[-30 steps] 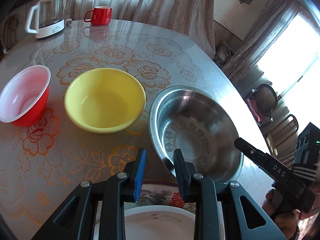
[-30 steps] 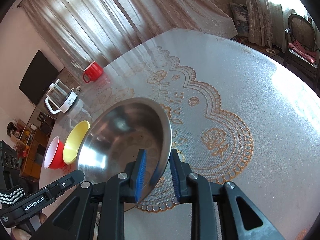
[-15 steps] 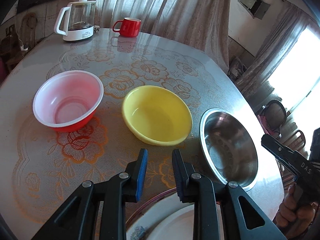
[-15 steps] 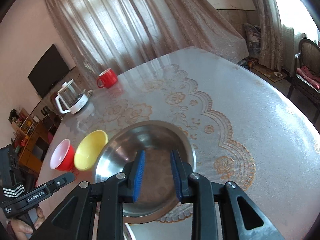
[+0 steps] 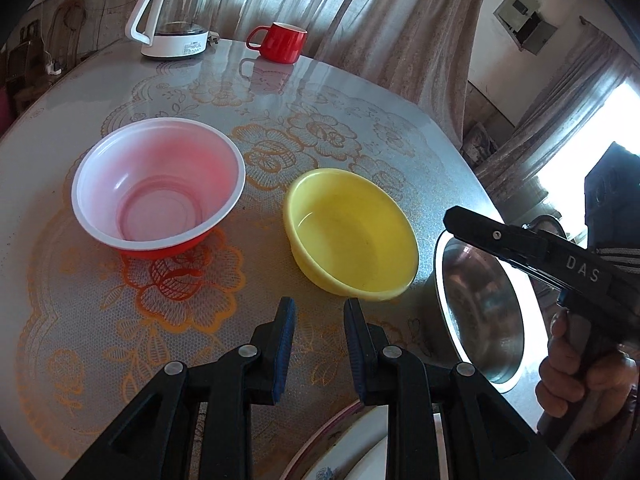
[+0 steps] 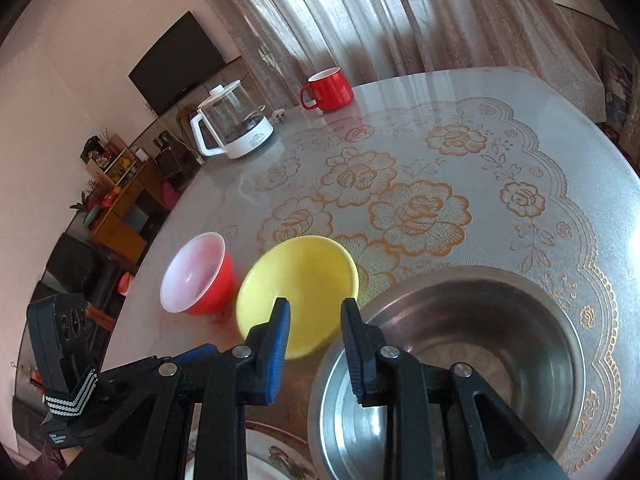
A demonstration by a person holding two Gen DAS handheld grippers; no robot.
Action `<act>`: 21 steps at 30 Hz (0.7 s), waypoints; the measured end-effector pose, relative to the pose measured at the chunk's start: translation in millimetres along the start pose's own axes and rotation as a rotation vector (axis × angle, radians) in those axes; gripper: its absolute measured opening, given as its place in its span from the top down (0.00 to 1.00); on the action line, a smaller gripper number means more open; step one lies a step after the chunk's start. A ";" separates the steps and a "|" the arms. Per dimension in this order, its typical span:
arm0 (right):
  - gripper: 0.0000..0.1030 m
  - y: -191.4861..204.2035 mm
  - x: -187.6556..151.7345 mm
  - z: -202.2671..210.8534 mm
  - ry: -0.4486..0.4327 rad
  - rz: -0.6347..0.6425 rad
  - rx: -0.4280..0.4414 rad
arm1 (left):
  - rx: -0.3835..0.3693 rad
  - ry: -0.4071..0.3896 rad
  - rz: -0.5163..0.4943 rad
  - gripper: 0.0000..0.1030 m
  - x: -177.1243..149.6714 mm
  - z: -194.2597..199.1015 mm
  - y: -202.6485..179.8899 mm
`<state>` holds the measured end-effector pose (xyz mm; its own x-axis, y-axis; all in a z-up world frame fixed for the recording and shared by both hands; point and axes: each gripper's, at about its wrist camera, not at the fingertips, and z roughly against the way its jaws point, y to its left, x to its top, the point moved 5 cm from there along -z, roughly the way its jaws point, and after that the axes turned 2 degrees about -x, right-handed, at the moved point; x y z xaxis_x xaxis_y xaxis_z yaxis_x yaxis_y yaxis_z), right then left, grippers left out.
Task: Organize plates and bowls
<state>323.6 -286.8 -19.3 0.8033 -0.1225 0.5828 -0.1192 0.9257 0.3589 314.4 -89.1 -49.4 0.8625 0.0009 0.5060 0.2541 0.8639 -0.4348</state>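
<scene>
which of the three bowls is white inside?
The red plastic bowl, leftmost of the row: red outside, white inside and on the rim. The yellow bowl is yellow throughout, and the steel bowl is bare metal.

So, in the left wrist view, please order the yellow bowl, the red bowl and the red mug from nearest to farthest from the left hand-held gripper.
From the left hand-held gripper:
1. Yellow bowl, just ahead, slightly right.
2. Red bowl, ahead on the left.
3. Red mug, at the table's far edge.
</scene>
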 end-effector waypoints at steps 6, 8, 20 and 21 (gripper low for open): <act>0.75 0.4 13.2 -30.8 0.046 0.048 -0.070 | -0.007 -0.006 0.003 0.72 5.9 -6.1 -3.6; 0.75 -1.7 17.3 -40.0 0.059 0.062 -0.098 | -0.006 -0.001 0.012 0.72 8.4 -9.8 -2.7; 0.78 -8.9 24.7 -74.0 0.122 0.093 -0.142 | -0.015 0.014 -0.013 0.74 14.5 -19.1 -4.0; 0.78 -8.2 24.3 -75.0 0.123 0.099 -0.146 | -0.014 0.013 -0.012 0.74 14.8 -19.6 -3.7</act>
<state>387.9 -270.5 -62.7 0.8580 0.0078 0.5136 -0.1226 0.9741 0.1900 334.8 -102.1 -54.8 0.8650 -0.0157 0.5016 0.2702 0.8569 -0.4390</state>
